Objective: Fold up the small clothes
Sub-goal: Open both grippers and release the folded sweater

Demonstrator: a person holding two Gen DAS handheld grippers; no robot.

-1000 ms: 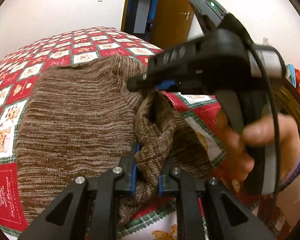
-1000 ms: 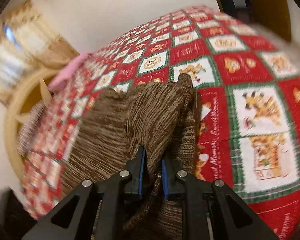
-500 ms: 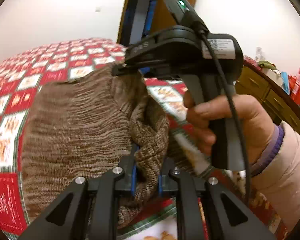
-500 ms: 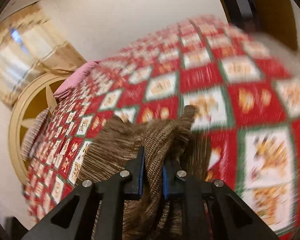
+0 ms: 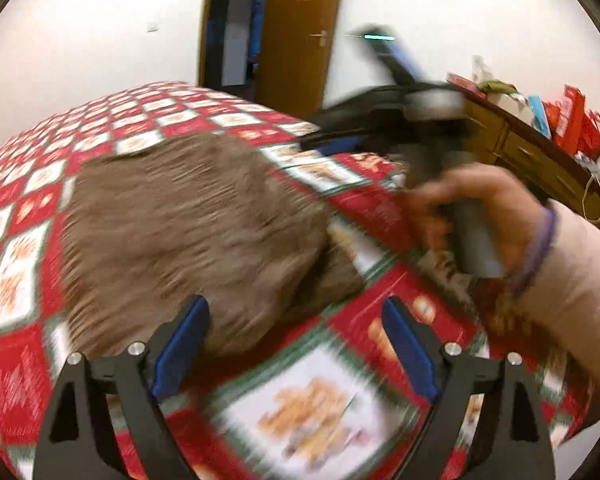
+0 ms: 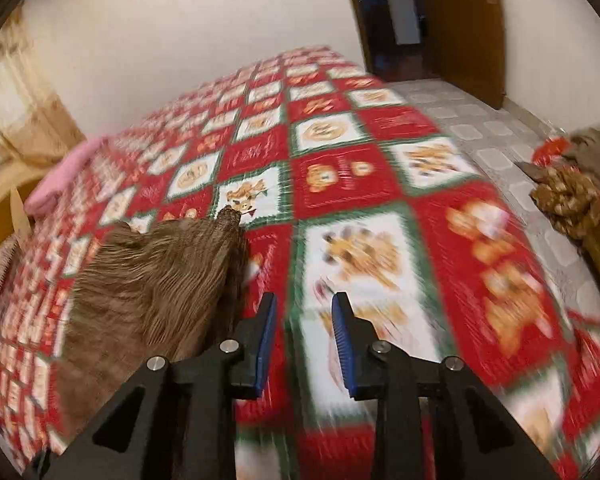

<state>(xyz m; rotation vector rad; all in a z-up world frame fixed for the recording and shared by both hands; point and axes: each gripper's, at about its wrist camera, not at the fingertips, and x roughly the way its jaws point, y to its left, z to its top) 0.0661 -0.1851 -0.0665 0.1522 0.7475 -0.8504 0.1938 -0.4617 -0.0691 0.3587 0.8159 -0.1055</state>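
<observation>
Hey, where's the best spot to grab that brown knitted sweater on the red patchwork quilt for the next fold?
Probably the brown knitted sweater at its pointed far corner, approached from the bare red patchwork quilt side. That corner sticks up off the flat cloth, so the fingers can likely close around it.

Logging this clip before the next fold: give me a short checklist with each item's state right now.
1. Left claw free of the sweater: ok, opening, nothing between its pads.
2. Right claw free of the sweater: ok, opening, only quilt behind the gap.
3. Sweater resting on the quilt: ok, lying in a heap.
4. Fold neat, edges aligned: cannot tell, frames blurred.
5. Next grasp point visible: cannot tell; only a pointed corner stands out.
</observation>
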